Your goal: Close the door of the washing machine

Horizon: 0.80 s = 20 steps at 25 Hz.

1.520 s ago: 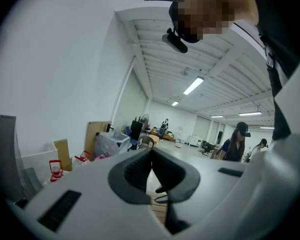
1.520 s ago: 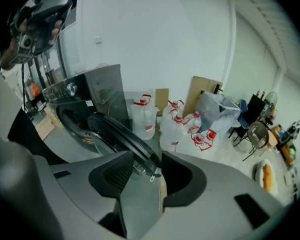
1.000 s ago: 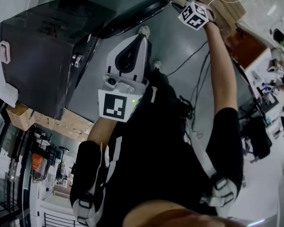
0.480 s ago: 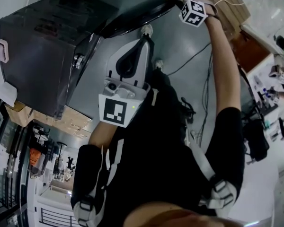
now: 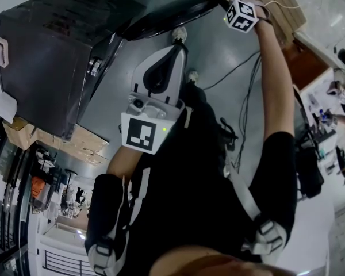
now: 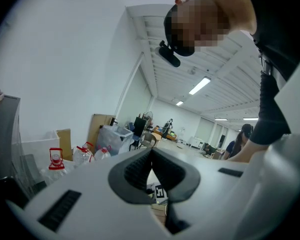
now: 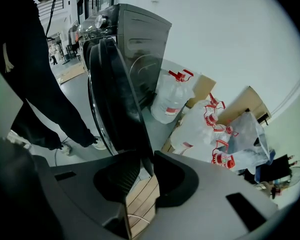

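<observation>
Now, closing the right hand-held gripper (image 7: 146, 156) around the rim of the door (image 7: 112, 94), swung wide open off the washing machine (image 5: 46, 68) at far left, likely for a firm hold before pushing it shut. Arm stretched far out, wrist pitched steeply down. Left hand-held gripper (image 6: 151, 151) parked near the body, pinched together, empty.
</observation>
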Tool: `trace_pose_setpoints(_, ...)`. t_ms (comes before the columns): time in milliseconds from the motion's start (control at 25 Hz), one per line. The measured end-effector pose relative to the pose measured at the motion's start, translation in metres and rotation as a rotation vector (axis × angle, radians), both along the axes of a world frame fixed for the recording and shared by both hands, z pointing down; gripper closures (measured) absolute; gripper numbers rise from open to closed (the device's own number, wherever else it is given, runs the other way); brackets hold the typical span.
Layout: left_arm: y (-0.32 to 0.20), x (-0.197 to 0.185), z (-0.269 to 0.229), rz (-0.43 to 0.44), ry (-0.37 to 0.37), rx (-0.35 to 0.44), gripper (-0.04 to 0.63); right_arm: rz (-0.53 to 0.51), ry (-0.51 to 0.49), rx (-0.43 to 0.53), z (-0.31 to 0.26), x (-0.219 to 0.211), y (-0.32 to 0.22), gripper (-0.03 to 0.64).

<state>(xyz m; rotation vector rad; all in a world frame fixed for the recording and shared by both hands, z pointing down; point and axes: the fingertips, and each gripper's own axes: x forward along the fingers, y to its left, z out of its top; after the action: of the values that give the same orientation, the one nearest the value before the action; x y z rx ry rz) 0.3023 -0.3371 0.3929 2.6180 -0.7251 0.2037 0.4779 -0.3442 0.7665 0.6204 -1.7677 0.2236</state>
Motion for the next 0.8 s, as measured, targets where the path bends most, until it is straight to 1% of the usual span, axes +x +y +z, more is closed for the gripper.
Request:
trace_pose_setpoints(440, 0.044, -0.009, -0.008, -0.002, 0.011, 0.026, 0.589, 0.021, -0.009, -0.015, 0.004, -0.005, 0.063, 0.544)
trace_pose_setpoints(800, 0.108, -0.021, -0.015, -0.019, 0.012, 0.052, 0.589, 0.062, -0.034, -0.033, 0.011, -0.022, 0.136, 0.553)
